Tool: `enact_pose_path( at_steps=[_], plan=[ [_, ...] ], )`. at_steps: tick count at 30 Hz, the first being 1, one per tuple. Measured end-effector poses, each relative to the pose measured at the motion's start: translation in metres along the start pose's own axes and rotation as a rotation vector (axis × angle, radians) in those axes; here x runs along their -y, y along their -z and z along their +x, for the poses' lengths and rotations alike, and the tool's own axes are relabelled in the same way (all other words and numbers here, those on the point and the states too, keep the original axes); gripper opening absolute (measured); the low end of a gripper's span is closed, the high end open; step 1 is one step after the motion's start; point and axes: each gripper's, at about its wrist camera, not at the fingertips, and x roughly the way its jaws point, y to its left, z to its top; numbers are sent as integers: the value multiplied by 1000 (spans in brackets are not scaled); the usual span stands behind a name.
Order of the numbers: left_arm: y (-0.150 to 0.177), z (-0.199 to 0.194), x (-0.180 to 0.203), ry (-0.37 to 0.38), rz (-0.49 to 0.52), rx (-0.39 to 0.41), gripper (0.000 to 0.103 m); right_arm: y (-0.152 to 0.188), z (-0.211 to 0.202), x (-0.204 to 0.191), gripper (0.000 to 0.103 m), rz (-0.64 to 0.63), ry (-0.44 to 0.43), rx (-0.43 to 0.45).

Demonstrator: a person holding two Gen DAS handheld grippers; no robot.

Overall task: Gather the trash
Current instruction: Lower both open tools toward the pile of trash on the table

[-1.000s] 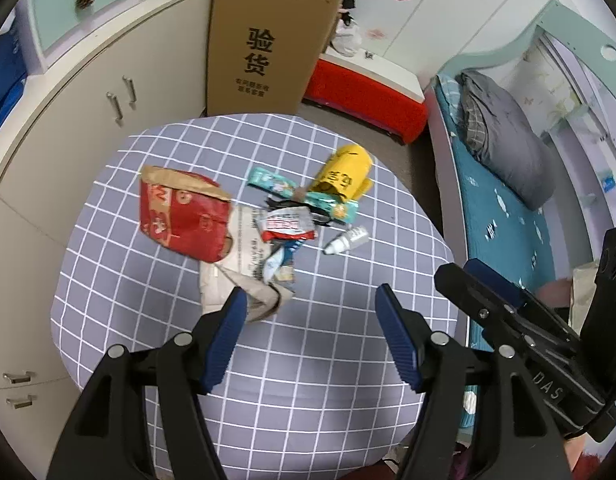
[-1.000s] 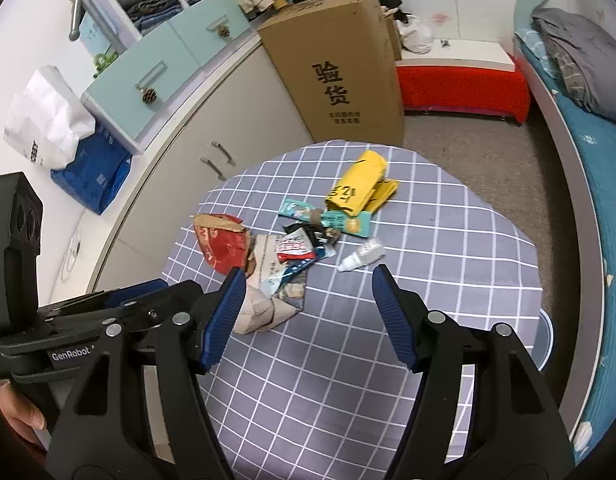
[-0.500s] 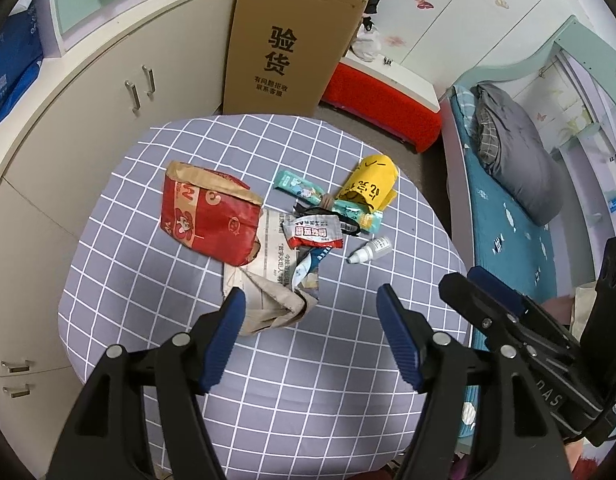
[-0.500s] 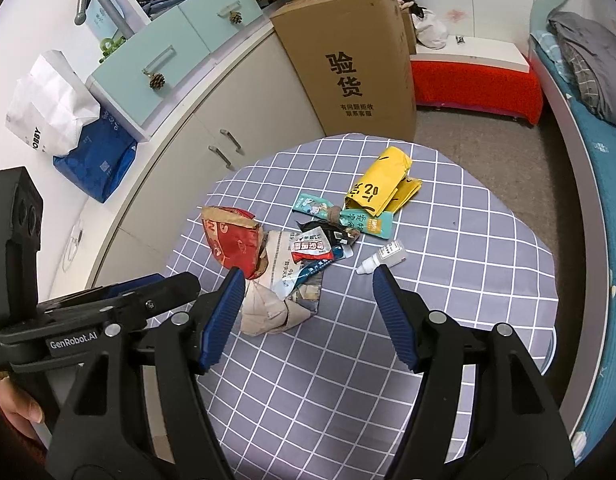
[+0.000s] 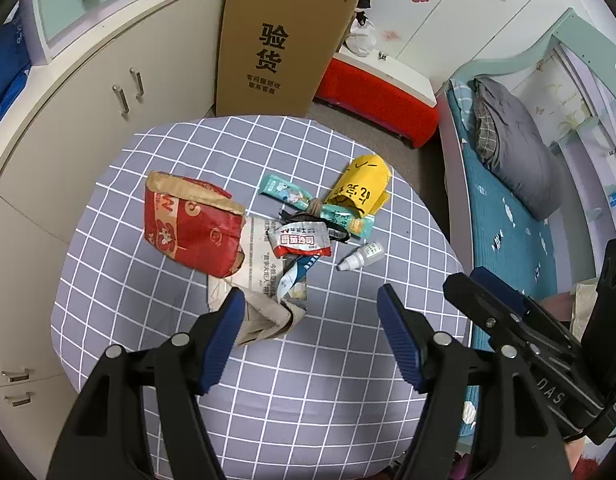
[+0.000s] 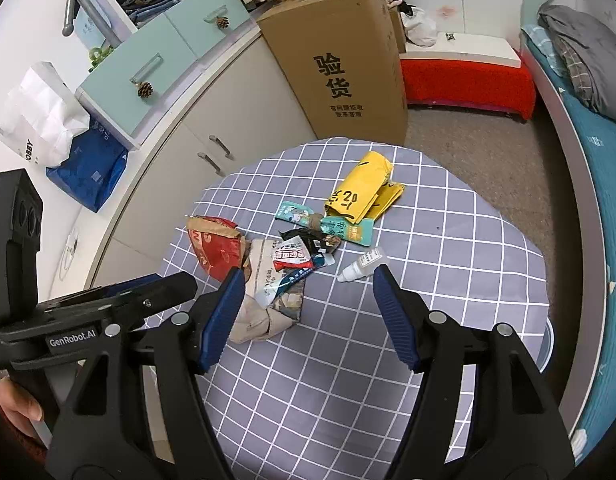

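Small white plastic dropper bottle (image 5: 360, 256): lying flat, nozzle pointing toward the wrappers.
Left claw (image 5: 309, 340): gaping wide, holding nothing.
Right claw (image 6: 308, 316): gaping wide, holding nothing.

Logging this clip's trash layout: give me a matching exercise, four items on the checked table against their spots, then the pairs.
Items:
1. red paper bag
2. yellow packet
3. small white dropper bottle
4. crumpled brown paper

Places:
A. far right end of the pile
B. nearest the left gripper
C. left end of the pile
D. lying alone, right of the red-and-white wrapper

Pairs: 1-C, 2-A, 3-D, 4-B
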Motion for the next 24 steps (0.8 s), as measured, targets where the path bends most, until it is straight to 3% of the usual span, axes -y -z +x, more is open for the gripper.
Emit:
enact_pose_path(
  at_steps=[24],
  plan=[
    [-7, 46, 2, 27, 35, -79, 67, 4, 7, 54, 66, 105, 49, -12]
  ],
)
